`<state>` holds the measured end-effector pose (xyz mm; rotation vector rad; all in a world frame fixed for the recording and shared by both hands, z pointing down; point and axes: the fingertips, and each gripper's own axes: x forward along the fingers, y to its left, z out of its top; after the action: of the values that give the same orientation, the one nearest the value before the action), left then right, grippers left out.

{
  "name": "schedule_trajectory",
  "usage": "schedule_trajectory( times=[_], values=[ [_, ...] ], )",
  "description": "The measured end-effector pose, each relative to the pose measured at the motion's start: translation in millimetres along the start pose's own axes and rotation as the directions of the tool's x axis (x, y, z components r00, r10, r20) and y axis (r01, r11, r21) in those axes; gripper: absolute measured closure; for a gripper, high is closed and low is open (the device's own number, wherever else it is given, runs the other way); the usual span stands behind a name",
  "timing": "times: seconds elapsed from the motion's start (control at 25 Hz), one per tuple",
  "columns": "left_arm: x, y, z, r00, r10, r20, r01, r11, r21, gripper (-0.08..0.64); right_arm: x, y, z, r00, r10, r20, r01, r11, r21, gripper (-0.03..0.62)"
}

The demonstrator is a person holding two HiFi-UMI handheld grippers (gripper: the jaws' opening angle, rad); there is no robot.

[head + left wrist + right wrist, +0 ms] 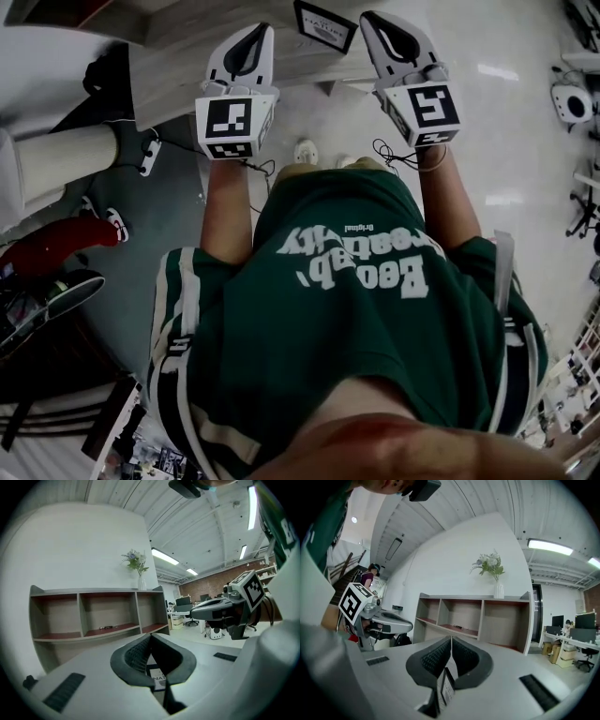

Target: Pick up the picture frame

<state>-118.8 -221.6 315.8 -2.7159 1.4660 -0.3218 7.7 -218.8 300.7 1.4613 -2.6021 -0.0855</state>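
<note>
Your left tool point(151, 639) is closed. Its dark ribbed pads point(136, 656) meet at the tips, with nothing pinched between them. The right tool point(451, 640) is closed the same way, tip to tip and empty.

Through the hollow below each pair of pads you can see part of the picture frame point(325, 25). The left gripper view shows its printed face, and the right gripper view shows it nearly edge-on.

In the head view both tools point forward and slightly inward. The frame sits between their tips, close to each one, over a pale wood-grain bench point(187, 56). I cannot tell whether either tool touches the frame.

Each tool carries its marker cube behind the jaws, the left cube point(234, 122) and the right cube point(427, 111), with your forearms running back to your green shirt point(356, 309).

Further out, an open shelf unit point(478, 598) stands against a white wall. A vase of flowers point(498, 590) stands on its top board. A glossy pale floor point(506, 141) lies to your right.
</note>
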Motion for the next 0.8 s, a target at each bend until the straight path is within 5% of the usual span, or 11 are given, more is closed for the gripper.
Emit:
schedule_trajectory(
  times=[0.8],
  values=[
    [30, 6, 9, 0.988, -0.153, 0.033, 0.152, 0.988, 0.029, 0.541, 12, 2, 8, 0.994, -0.107, -0.016, 0.107, 0.994, 0.000, 0.557]
  ],
)
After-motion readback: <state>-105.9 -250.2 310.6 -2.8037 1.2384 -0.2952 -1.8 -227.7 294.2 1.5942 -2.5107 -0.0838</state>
